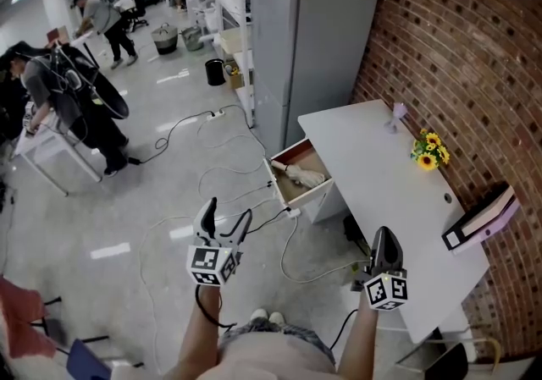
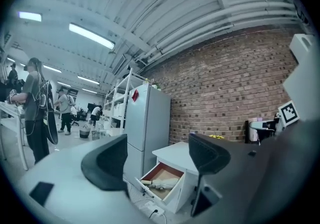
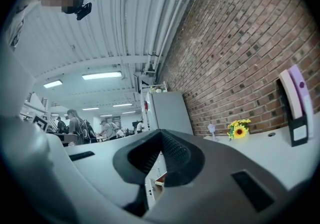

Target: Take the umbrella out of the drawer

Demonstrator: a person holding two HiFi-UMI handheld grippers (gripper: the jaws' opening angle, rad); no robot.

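A folded beige umbrella (image 1: 305, 175) lies in the pulled-out drawer (image 1: 282, 190) at the left end of the white desk (image 1: 373, 167). In the left gripper view the umbrella (image 2: 159, 184) shows between the jaws, far off, inside the drawer (image 2: 172, 198). My left gripper (image 1: 229, 209) is open and holds nothing, well short of the drawer over the floor. My right gripper (image 1: 383, 234) is beside the desk's near edge with its jaws together and nothing in them. In its own view the right gripper (image 3: 159, 155) is shut, and part of the drawer shows below it.
A grey fridge (image 1: 305, 40) stands just beyond the drawer against the brick wall. On the desk are yellow flowers (image 1: 429, 150) and a binder (image 1: 483, 217). Cables (image 1: 220, 175) and a power strip lie on the floor near the drawer. People work at the far left.
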